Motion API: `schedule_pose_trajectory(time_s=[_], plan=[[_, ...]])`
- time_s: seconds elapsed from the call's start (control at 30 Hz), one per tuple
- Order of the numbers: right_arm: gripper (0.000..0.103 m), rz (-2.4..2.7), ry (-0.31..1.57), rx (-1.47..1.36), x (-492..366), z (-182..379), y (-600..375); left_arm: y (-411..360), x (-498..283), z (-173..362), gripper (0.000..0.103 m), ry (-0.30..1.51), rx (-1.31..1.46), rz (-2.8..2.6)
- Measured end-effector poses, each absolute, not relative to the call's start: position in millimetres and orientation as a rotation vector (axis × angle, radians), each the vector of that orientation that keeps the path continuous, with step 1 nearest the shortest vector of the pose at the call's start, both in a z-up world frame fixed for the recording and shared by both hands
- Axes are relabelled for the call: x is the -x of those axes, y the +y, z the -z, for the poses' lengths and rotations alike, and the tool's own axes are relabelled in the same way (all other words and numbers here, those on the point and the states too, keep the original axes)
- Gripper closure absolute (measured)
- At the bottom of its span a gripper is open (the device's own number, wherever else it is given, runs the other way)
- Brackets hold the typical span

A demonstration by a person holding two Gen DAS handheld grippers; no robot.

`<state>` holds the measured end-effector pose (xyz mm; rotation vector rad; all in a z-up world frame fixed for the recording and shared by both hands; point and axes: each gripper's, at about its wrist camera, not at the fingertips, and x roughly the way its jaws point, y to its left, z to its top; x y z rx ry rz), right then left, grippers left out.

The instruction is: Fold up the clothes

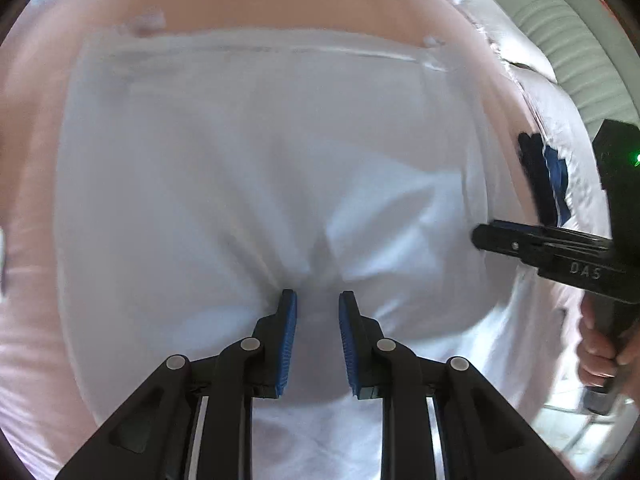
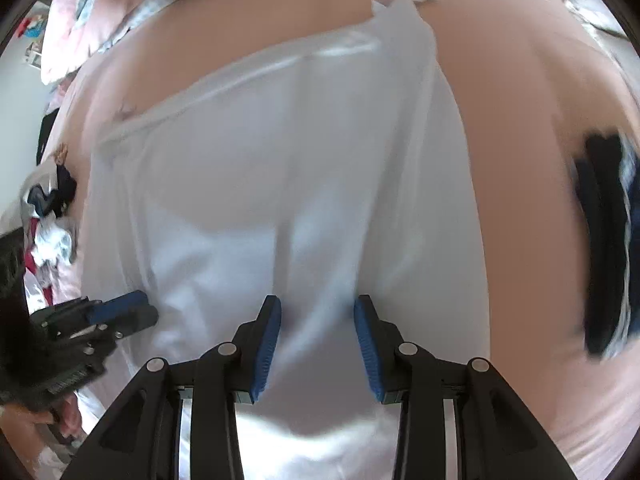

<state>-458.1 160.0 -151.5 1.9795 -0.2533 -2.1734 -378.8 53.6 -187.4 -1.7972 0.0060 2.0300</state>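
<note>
A white garment (image 1: pixel 260 168) lies spread on a pink bed (image 1: pixel 32 320), bunched between the left gripper (image 1: pixel 317 312) jaws; the right gripper (image 1: pixel 486 236) reaches over its edge.

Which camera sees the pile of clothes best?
The right wrist view. The pile sits at its left edge, beyond the white garment, with white, red and dark pieces showing. The left wrist view doesn't show that pile, only a dark blue item on the pink sheet.
</note>
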Motion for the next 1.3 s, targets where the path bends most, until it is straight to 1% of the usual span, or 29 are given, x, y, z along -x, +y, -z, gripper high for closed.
schedule_pose_trajectory(time_s=[0.07, 0.17, 0.23, 0.27, 0.33, 0.43, 0.53, 0.57, 0.63, 0.7, 0.77, 0.83, 0.87, 0.93, 1.03, 1.1, 1.13, 1.17, 1.23, 1.27, 1.3], plan=[[0.066, 2.215, -0.278, -1.972, 439.4, 145.5, 160.2, 55.6, 364.9, 179.5, 0.084, 0.040, 1.773, -2.070], [0.066, 2.245, -0.326, -1.945, 413.7, 133.6, 158.4, 54.0, 350.9, 168.5, 0.084, -0.039, 1.732, -2.082], [0.066, 2.209, -0.298, -1.957, 393.4, 136.8, 180.0, 56.6, 349.0, 173.7, 0.081, -0.075, 1.785, -2.063], [0.066, 2.191, -0.283, -1.963, 383.3, 138.4, 190.8, 67.6, 363.0, 174.0, 0.080, -0.071, 1.802, -2.063], [0.065, 2.154, -0.225, -1.995, 365.4, 147.5, 195.4, 66.7, 358.1, 171.1, 0.079, -0.055, 1.745, -2.110], [0.065, 2.214, -0.136, -1.933, 346.6, 143.2, 191.2, 60.2, 352.1, 174.8, 0.076, -0.039, 1.726, -2.132], [0.065, 2.215, -0.340, -1.912, 350.2, 135.8, 202.6, 66.0, 358.9, 175.7, 0.076, -0.052, 1.695, -2.165], [0.065, 2.226, -0.370, -1.894, 355.2, 134.2, 204.1, 68.9, 362.9, 172.0, 0.076, -0.048, 1.666, -2.192], [0.065, 2.242, -0.386, -1.876, 364.9, 134.9, 203.4, 73.4, 370.4, 175.9, 0.076, -0.004, 1.685, -2.214], [0.065, 2.239, -0.334, -1.906, 372.5, 146.8, 189.8, 76.8, 376.3, 188.4, 0.076, 0.040, 1.759, -2.211], [0.065, 2.275, -0.268, -1.874, 365.9, 139.9, 194.0, 83.6, 370.3, 187.6, 0.074, 0.092, 1.736, -2.210], [0.065, 2.275, -0.242, -1.859, 348.3, 143.3, 196.3, 89.6, 363.0, 186.4, 0.071, 0.145, 1.712, -2.208], [0.065, 2.275, -0.229, -1.852, 339.5, 145.0, 197.5, 89.3, 354.8, 184.5, 0.070, 0.172, 1.700, -2.208], [0.065, 2.275, -0.204, -1.838, 321.9, 148.4, 199.9, 88.4, 336.7, 181.3, 0.065, 0.227, 1.675, -2.203], [0.065, 2.280, -0.198, -1.796, 287.4, 147.9, 207.7, 80.9, 294.0, 178.9, 0.063, 0.299, 1.653, -2.222], [0.065, 2.282, -0.218, -1.798, 253.2, 149.0, 217.8, 64.1, 257.0, 180.5, 0.063, 0.198, 1.716, -2.238], [0.065, 2.280, -0.259, -1.804, 232.4, 149.0, 225.0, 56.2, 238.1, 180.0, 0.063, 0.148, 1.729, -2.249], [0.064, 2.279, -0.297, -1.807, 213.0, 148.7, 231.6, 51.1, 218.5, 176.7, 0.063, 0.116, 1.692, -2.268], [0.064, 2.292, -0.307, -1.784, 186.1, 145.5, 236.2, 48.4, 184.1, 177.1, 0.062, 0.140, 1.689, -2.268], [0.064, 2.298, -0.300, -1.780, 180.6, 150.2, 229.5, 48.1, 170.0, 175.3, 0.062, 0.178, 1.664, -2.302], [0.064, 2.304, -0.292, -1.774, 174.0, 154.2, 224.2, 46.3, 157.9, 174.1, 0.062, 0.181, 1.664, -2.319]])
